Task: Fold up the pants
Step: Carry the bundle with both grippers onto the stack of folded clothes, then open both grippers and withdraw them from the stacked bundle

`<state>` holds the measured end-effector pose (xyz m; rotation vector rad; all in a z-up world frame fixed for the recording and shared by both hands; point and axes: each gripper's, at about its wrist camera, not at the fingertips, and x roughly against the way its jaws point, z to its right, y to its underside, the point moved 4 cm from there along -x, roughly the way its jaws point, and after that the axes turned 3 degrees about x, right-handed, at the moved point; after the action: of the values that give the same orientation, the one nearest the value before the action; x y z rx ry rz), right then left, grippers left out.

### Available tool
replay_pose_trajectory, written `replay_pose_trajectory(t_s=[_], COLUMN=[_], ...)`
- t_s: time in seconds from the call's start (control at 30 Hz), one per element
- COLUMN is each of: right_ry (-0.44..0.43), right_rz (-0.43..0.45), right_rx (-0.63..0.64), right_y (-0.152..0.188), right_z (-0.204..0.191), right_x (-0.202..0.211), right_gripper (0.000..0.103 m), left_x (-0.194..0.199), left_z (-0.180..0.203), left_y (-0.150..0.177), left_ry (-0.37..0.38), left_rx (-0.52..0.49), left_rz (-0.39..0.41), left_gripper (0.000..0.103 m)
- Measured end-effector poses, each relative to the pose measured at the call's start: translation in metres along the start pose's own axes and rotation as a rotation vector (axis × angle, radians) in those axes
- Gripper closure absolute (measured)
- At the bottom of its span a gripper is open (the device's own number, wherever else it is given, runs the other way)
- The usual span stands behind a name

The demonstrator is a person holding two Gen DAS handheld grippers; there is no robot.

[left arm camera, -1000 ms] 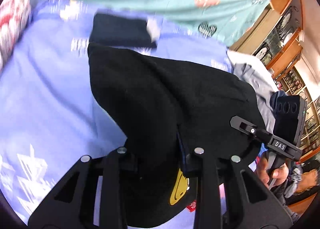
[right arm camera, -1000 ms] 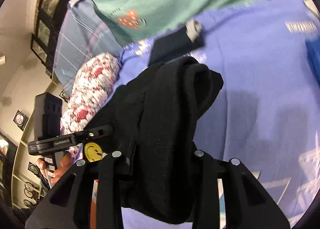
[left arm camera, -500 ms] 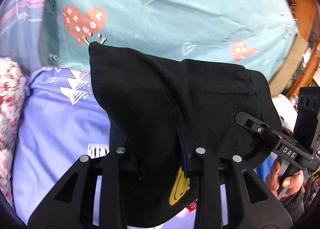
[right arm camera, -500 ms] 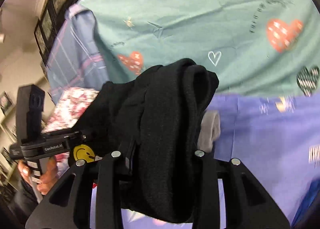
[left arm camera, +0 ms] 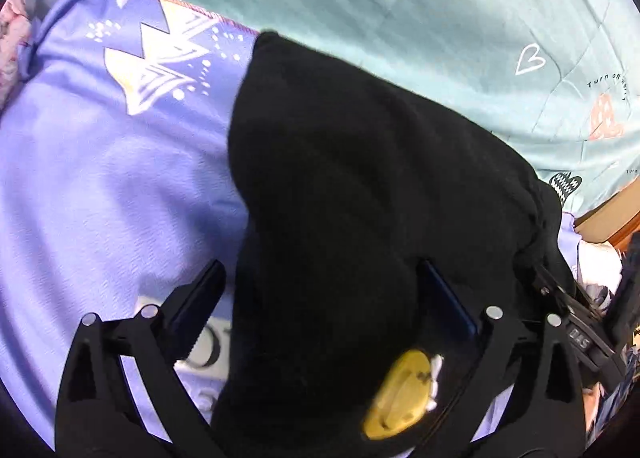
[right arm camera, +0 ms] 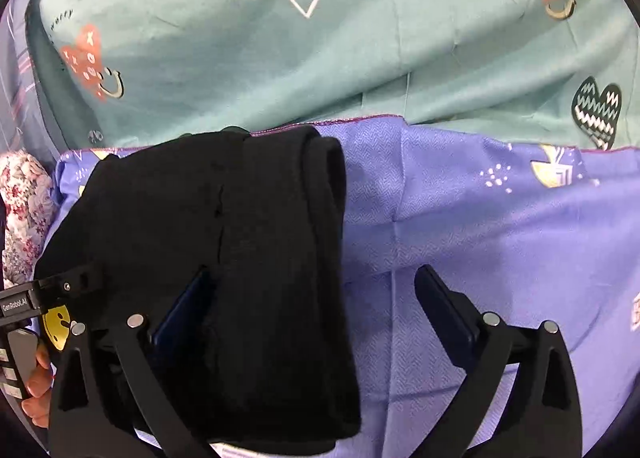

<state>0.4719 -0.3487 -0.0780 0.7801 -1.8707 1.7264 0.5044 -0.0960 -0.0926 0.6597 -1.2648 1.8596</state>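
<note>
Both hand-held grippers spread wide around the folded black pants on the purple cloth.

The left hand-held gripper [left arm camera: 320, 290] has its jaws opening, the pants [left arm camera: 360, 198] lying between them; its left pad stands clear of the fabric, while the right pad sits against or under the fold, which I cannot tell. The right hand-held gripper [right arm camera: 316, 290] is opening too: the pants [right arm camera: 240, 238] cover its left finger and its right finger stands apart over the purple cloth [right arm camera: 480, 238]. A teal sheet [right arm camera: 320, 50] lies beyond.
</note>
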Motion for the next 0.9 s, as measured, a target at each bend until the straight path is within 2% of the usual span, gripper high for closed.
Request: replay_pose_trajectory(t_s=[0.07,0.13,0.17,0.3,0.43,0.57,0.7,0.9], right_ry=[0.034,0.142,0.168,0.19,0.194,0.184,0.163,0.092], right_rz=[0.037,0.059,0.065,0.084,0.12,0.124,0.151,0.152], right_rx=[0.022,0.053,0.08,0.151,0.133,0.131,0.102,0.008], right_y=[-0.002,0.001,0.007,0.054,0.105,0.144,0.166,0.199], right_z=[-0.006,-0.01,-0.015,-0.039,-0.047,-0.053,-0.057,-0.054], right_x=[0.029,0.058,0.075,0.136,0.184,0.221,0.246,0.273], right_gripper=[0.003,0.003,0.003,0.002,0.001,0.001,0.001,0.001], left_x=[0.025,0.058,0.072,0.14,0.181,0.211,0.226,0.244], left_z=[0.005,0.012,0.014,0.02,0.014,0.015,0.007,0.015], left_y=[0.006,0.021,0.028,0.08,0.141,0.189,0.216,0.244], left_ry=[-0.02,-0.041,-0.057,-0.082,-0.161,-0.173,-0.155,-0.187], left_rx=[-0.015,-0.038,-0.045,-0.078,-0.087,-0.113,-0.092,-0.154], left_rz=[0.025,0.044,0.056,0.157,0.216,0.213,0.233,0.281], left_gripper=[0.006,0.004,0.002,0.002,0.002,0.002,0.002,0.002])
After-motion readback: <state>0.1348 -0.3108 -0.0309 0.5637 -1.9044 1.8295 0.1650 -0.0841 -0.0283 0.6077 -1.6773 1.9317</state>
